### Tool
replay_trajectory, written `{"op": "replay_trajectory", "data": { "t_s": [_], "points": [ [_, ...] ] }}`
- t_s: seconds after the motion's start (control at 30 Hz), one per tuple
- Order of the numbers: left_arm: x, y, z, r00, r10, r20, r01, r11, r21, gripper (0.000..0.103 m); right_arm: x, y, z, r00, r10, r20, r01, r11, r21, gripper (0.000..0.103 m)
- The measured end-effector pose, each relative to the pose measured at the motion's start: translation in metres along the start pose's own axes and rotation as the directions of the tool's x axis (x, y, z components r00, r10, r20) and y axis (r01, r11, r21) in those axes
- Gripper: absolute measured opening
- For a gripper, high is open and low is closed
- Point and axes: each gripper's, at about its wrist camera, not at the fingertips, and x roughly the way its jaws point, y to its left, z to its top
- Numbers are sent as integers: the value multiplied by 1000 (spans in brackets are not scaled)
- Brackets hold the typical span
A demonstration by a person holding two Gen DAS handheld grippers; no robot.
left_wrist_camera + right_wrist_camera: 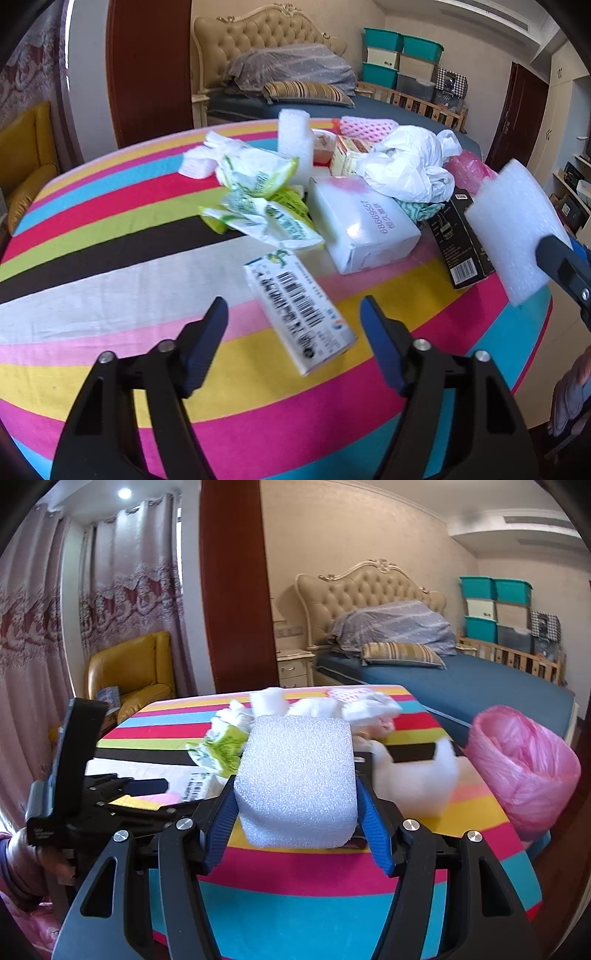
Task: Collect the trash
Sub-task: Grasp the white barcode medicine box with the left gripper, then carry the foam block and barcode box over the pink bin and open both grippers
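Now right gripper squeezing foam mid-frame: light, soft, taking side grip. Left gripper gaping over box, rigid, light.

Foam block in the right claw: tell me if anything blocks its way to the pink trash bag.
Nothing visible does. The right claw holds the foam block above the striped table, and the pink bag stands open off to its right, past the table's edge, with no object showing between them.
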Motion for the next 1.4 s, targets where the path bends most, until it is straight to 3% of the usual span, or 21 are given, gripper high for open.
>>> {"op": "replay_trajectory", "data": {
  "t_s": [0.13,0.37,0.53,0.77,1.1,1.33,1.4],
  "points": [
    [15,-5,3,999,3,-43,-4,1000,-15,49,-3,-13,-7,1000,-15,-6,15,999,34,60],
    [6,-11,-5,1000,25,-12,-25,999,29,39,-4,-23,-14,1000,-26,-3,26,998,55,60],
    [-15,-23,-6,997,-5,72,0,997,82,38,-6,-30,-16,999,-43,16,42,997,71,60],
    [-40,-53,3,979,-21,200,-16,983,183,38,-13,-50,-19,996,-85,36,81,991,103,60],
    [-33,-107,42,964,-146,224,88,964,253,38,-20,-101,-13,980,-189,59,178,971,161,60],
    [-10,-163,80,948,-248,201,176,932,317,38,-19,-157,2,947,-316,62,302,939,167,60],
    [6,-179,95,948,-274,165,211,923,320,38,-18,-171,5,937,-345,59,331,929,167,60]
  ]
}}
